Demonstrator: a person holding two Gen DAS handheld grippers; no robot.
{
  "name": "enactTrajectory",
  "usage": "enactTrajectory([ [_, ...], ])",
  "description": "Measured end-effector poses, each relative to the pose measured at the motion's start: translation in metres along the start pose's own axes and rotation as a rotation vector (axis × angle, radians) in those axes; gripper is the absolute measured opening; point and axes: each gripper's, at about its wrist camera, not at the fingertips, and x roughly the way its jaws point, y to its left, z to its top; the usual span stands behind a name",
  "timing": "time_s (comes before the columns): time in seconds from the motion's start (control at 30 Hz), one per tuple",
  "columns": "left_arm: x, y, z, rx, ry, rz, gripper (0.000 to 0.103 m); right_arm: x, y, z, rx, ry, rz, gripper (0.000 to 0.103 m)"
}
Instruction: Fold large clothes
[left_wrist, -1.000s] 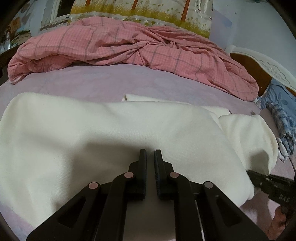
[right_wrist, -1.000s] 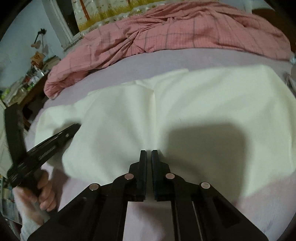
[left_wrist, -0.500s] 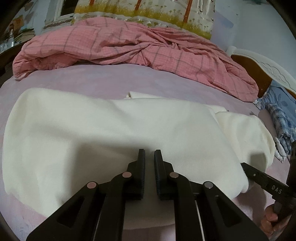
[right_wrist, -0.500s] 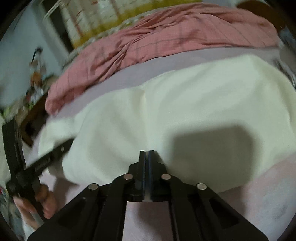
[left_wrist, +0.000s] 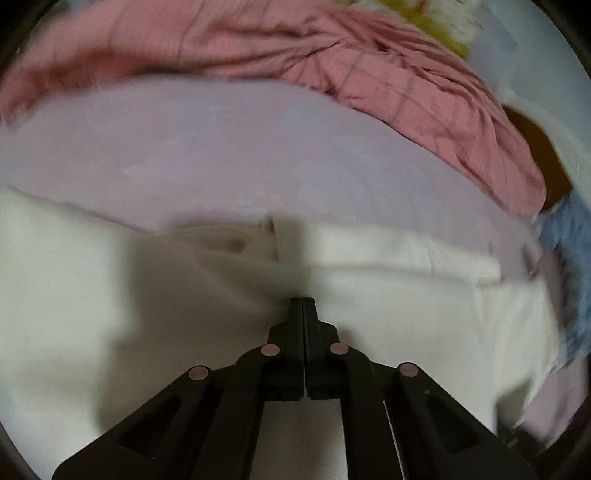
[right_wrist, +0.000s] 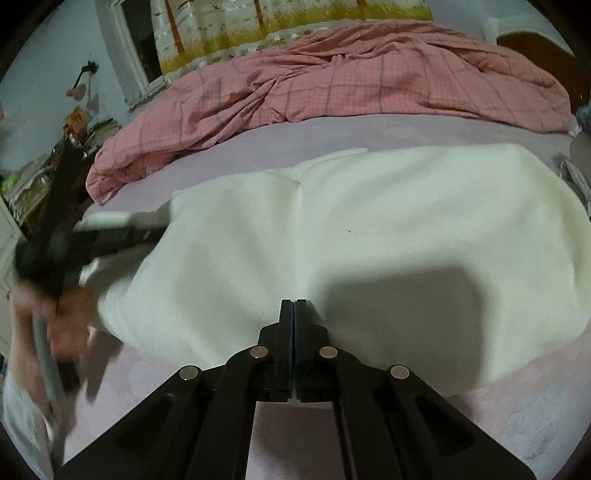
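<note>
— Looking at the bed (right_wrist: 369, 129), where is the garment lying?

— A cream-white garment (right_wrist: 406, 229) is spreading across the near half of the lilac sheet, partly folded, with one layer overlapping another along a crease running away from the camera. In the left wrist view the same cloth (left_wrist: 110, 314) is filling the near part of the picture, blurred, with a small collar-like detail at its far edge.

— What is the right tool doing?

— The right tool (right_wrist: 294, 306) is clenched, its jaws pressing flat together. Its tips are sitting over the near edge of the garment, but I cannot tell whether any cloth is pinched between them.

— And the left tool?

— The left tool (left_wrist: 303, 304) is also clenched, its jaws meeting with only a thin seam showing. It is pointing down over the white cloth; whether it is grasping fabric is not clear. From the right wrist view it is showing as a dark blurred bar (right_wrist: 110, 236) at the left edge of the garment, with a blurred hand (right_wrist: 55, 325) gripping its handle near the bed's left side.

— Anything else lying around?

— A crumpled pink checked quilt (right_wrist: 332, 81) is piling along the far side of the bed. A blue patterned cloth (left_wrist: 565, 258) is sitting at the right edge, beside the quilt's end. Beyond the quilt, a curtain (right_wrist: 295, 22) with a yellow printed pattern is hanging.
</note>
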Motion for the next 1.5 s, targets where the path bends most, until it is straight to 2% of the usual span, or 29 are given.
enactTrajectory([
  [0.1, -0.004, 0.006, -0.004, -0.006, 0.01, -0.051, 0.003, 0.003, 0.001, 0.002, -0.005, 0.002, -0.001, 0.0],
  [0.2, -0.023, -0.006, -0.041, 0.098, -0.049, 0.005, 0.003, 0.003, -0.001, 0.002, 0.0, 0.002, 0.003, 0.0],
  [0.4, -0.064, -0.018, -0.101, 0.189, -0.133, 0.053, 0.003, 0.002, 0.001, 0.0, -0.007, -0.001, -0.005, 0.0],
  [0.47, -0.068, -0.022, -0.11, 0.204, -0.154, 0.079, 0.003, 0.003, 0.001, 0.0, 0.002, 0.0, 0.005, 0.0],
  [0.57, -0.076, -0.022, -0.12, 0.167, -0.155, 0.075, 0.003, 0.002, -0.002, 0.001, 0.017, -0.001, 0.023, 0.0],
  [0.7, -0.088, -0.029, -0.139, 0.217, -0.238, 0.106, 0.003, 0.002, -0.003, 0.0, 0.015, -0.001, 0.021, 0.0],
  [0.97, -0.103, -0.022, -0.139, 0.154, -0.243, 0.044, 0.002, 0.001, -0.005, 0.0, 0.012, -0.001, 0.019, 0.0],
  [1.07, -0.083, -0.025, -0.136, 0.179, -0.202, 0.071, 0.002, -0.001, -0.005, 0.0, 0.015, -0.006, 0.02, 0.0],
  [1.1, -0.072, -0.02, -0.133, 0.158, -0.169, 0.061, 0.003, -0.004, -0.007, 0.0, 0.025, -0.009, 0.025, 0.0],
  [1.17, -0.066, -0.015, -0.127, 0.144, -0.168, 0.031, 0.004, -0.012, -0.01, 0.0, 0.069, -0.022, 0.038, 0.0],
  [1.27, -0.065, -0.02, -0.126, 0.175, -0.186, 0.053, 0.004, -0.035, -0.028, -0.004, 0.22, -0.052, 0.053, 0.005],
  [1.33, -0.065, -0.026, -0.129, 0.208, -0.203, 0.092, 0.004, -0.048, -0.041, -0.01, 0.302, -0.084, 0.043, 0.017],
  [1.4, -0.066, -0.028, -0.13, 0.223, -0.215, 0.107, 0.004, -0.053, -0.055, -0.02, 0.385, -0.097, 0.045, 0.042],
  [1.47, -0.068, -0.023, -0.13, 0.209, -0.218, 0.081, 0.004, -0.052, -0.071, -0.028, 0.463, -0.084, 0.067, 0.051],
  [1.5, -0.069, -0.02, -0.129, 0.198, -0.218, 0.062, 0.004, -0.05, -0.082, -0.031, 0.514, -0.072, 0.072, 0.051],
])
